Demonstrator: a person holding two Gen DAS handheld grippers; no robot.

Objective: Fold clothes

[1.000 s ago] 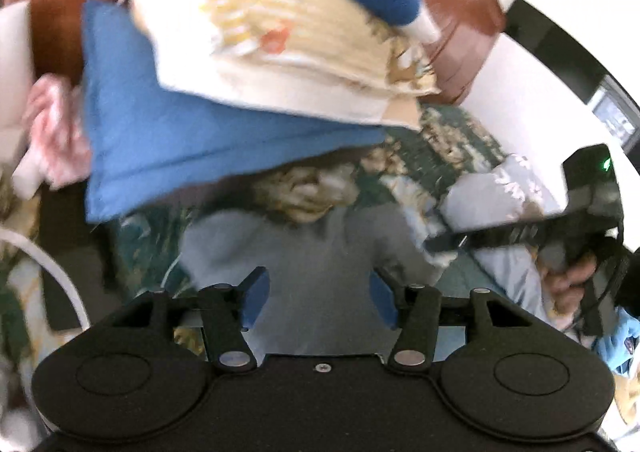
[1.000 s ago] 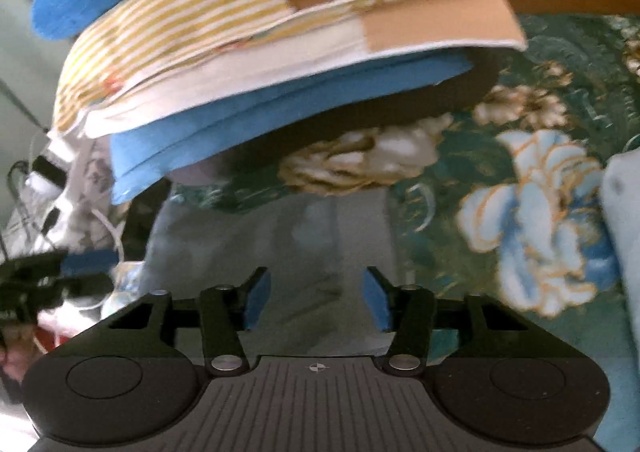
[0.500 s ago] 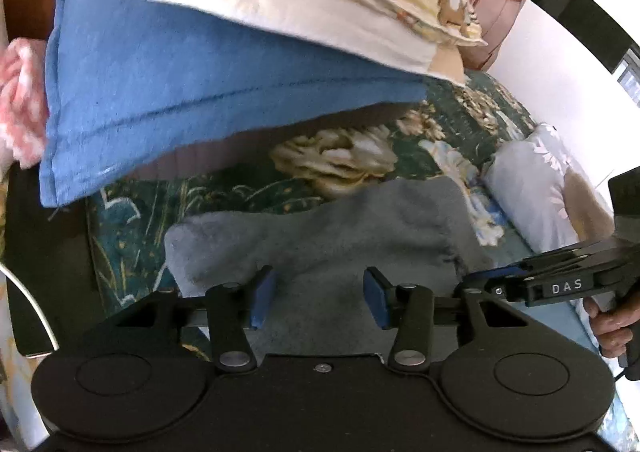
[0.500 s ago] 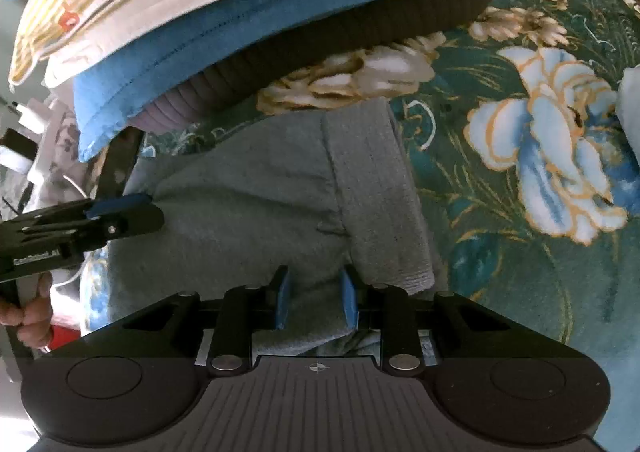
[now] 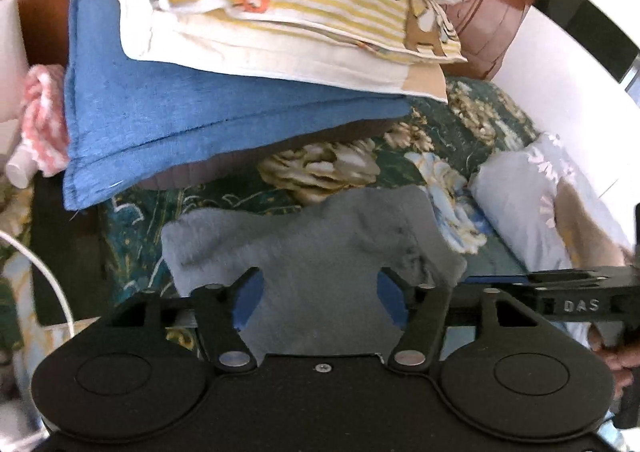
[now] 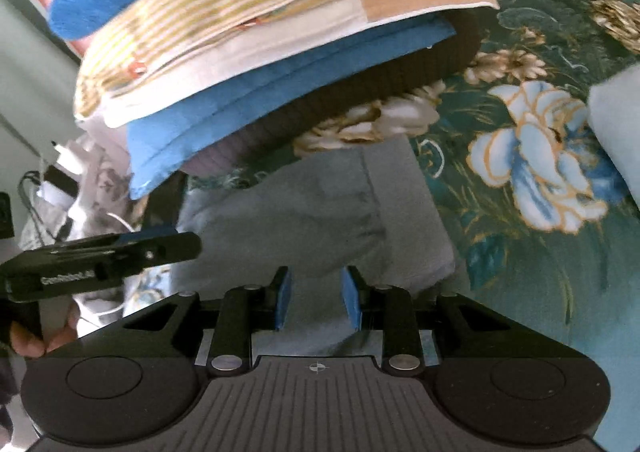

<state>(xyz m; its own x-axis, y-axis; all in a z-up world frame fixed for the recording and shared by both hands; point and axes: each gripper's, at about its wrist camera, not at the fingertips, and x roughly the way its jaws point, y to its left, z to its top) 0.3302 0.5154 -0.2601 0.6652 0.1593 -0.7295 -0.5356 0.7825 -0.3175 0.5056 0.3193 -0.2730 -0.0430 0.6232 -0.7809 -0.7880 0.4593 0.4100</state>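
The grey garment [image 5: 320, 248] lay on the floral bedspread [image 6: 520, 212], just near of a stack [image 5: 248, 64] of folded things: a blue towel [image 5: 208, 120] low in it, a striped cloth [image 5: 288, 0] above, a dark ribbed piece [image 6: 360, 92] at the bottom. In the right wrist view the garment showed a fold line or seam running near to far, with a narrower panel on its right side; its near edge was hidden behind both tools, so how many layers it had could not be told.

The left gripper [image 5: 320, 298] stood released, its blue pads wide apart over the near part of the grey cloth, with nothing pinched between them. The right gripper [image 6: 316, 302] was set narrower, with a clear gap between its pads and grey fabric showing through that gap. Whether the pads touched the cloth could not be told; it did not look clenched.

The risks, as a judgement. The fabric looked soft and fuzzy, so a shallow pinch could catch only the top layer and pull the fold apart. The stack overhung the far edge of the garment and leaned towards the near side, so a lift or a swing to the far side could knock it over. The two tools sat close together, the right one just beside the garment's right edge in the left wrist view, so they could collide. Both views were slightly blurred.
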